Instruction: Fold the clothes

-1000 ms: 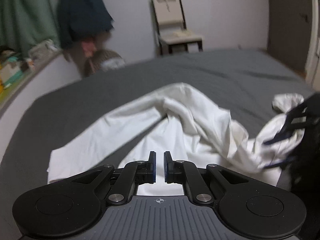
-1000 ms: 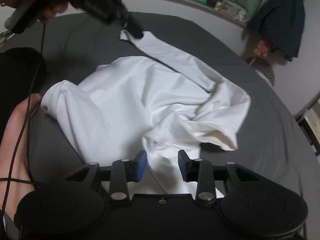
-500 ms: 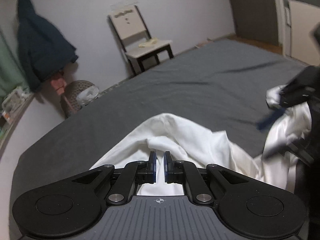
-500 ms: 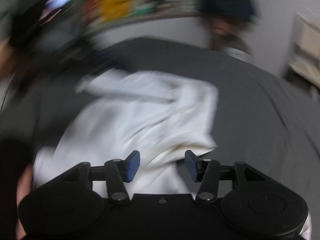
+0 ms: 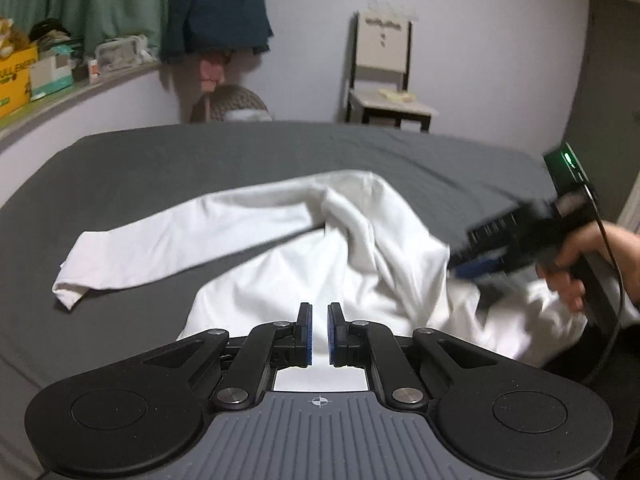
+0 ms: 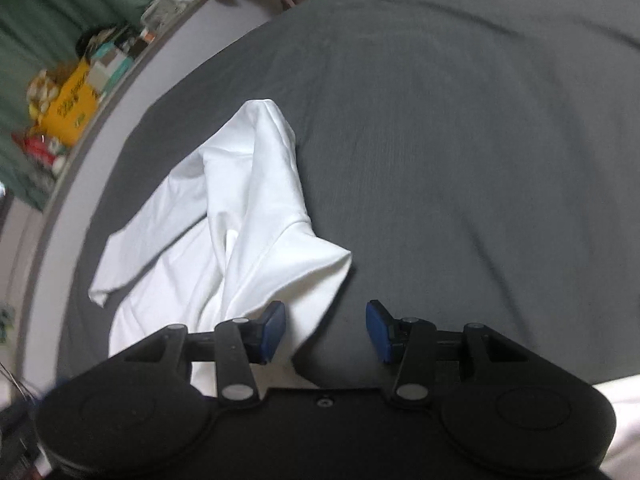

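Item: white garment (image 5: 304,248), long-sleeved, lying rumpled on the grey bed (image 5: 248,152) toward its near edge. One sleeve runs out flat toward the left edge; the body is bunched and ridged at the middle. No fold looks made yet; it probably needs spreading first.

Left gripper (image 5: 318,334): fingers all but together, a thin gap showing, nothing seen pinched between them. It hangs over the near hem of the cloth, likely ready to take an edge.

Right gripper (image 6: 326,330): fingers apart and closing; a loose flap of white cloth lies under the left finger, but the pads do not press on it. In the left wrist view a hand (image 5: 588,264) carries it in at the right side of the heap, blurred.

Surroundings: wooden chair (image 5: 384,76) past the far edge; woven basket (image 5: 232,106) and dark coat (image 5: 216,8) by the wall; cluttered ledge (image 5: 52,76) along the left edge. None obstructs; the garment's own bunching is the hindrance.
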{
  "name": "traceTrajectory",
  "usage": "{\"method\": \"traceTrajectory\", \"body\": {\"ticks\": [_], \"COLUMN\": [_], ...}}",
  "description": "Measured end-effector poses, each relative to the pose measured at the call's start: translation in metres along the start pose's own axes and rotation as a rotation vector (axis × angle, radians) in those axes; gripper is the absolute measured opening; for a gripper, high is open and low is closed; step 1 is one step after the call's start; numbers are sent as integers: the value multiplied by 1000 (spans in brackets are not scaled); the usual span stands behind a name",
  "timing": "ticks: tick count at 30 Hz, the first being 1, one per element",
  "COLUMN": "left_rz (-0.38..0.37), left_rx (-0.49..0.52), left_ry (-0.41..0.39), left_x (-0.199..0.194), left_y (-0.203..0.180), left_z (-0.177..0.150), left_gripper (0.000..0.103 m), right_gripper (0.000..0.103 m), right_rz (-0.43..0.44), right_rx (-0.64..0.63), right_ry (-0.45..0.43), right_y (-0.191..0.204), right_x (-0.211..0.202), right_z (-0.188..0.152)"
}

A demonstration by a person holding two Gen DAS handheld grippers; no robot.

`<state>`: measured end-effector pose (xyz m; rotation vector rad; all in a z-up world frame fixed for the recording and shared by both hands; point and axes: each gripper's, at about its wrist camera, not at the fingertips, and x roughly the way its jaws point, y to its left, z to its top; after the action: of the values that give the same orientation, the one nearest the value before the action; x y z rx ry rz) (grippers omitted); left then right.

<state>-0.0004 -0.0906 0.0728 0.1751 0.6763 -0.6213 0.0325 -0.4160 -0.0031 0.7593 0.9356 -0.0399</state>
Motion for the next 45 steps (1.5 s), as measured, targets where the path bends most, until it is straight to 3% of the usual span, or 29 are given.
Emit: {"method": "traceTrajectory", "body": {"ticks": [4, 8, 10, 14, 18, 22, 25, 28, 30, 32, 40, 45], "left_rz": [-8, -20, -16, 16, 52, 75, 108, 163, 214, 212, 85, 13], "left_rx": [-16, -24, -12, -14, -52, -35, 32, 191, 346, 507, 1135, 1473], "left_ry": [-12, -30, -27, -30, -49, -82, -112, -142, -166, -163, -36, -93], "left_x": [-1, -4, -6, -10, -11, -12, -9, -6, -2, 4, 46, 60], "left_y": [1, -1, -1, 6, 18, 26, 31, 35, 35, 34, 6, -22], "left_z": [-2, -1, -2, -4, -1, 6, 16, 31, 38, 41, 12, -10], "left_gripper": [6, 6, 6, 6, 6, 6, 6, 6, 6, 6, 6, 7], "right_gripper": [42, 15, 10, 5, 4, 4, 4, 3, 3, 3, 3, 3], "right_rz": [131, 205, 198, 204, 200, 216, 232, 239, 232, 222, 178, 156], "right_rx": [187, 278, 238, 105, -134, -411, -612, -774, -841, -896, -926, -961], "right_ry": [-59, -128, -178, -242, -279, -246, -206, -162, -140, -124, -122, -151], "right_y": [-12, -14, -6, 12, 45, 86, 111, 129, 135, 137, 131, 136], "right_x": [11, 13, 7, -8, -22, -24, -21, -22, -24, -28, -38, -39], "right_z": [4, -1, -3, 0, 1, -15, -38, -62, -79, -96, -121, -131]}}
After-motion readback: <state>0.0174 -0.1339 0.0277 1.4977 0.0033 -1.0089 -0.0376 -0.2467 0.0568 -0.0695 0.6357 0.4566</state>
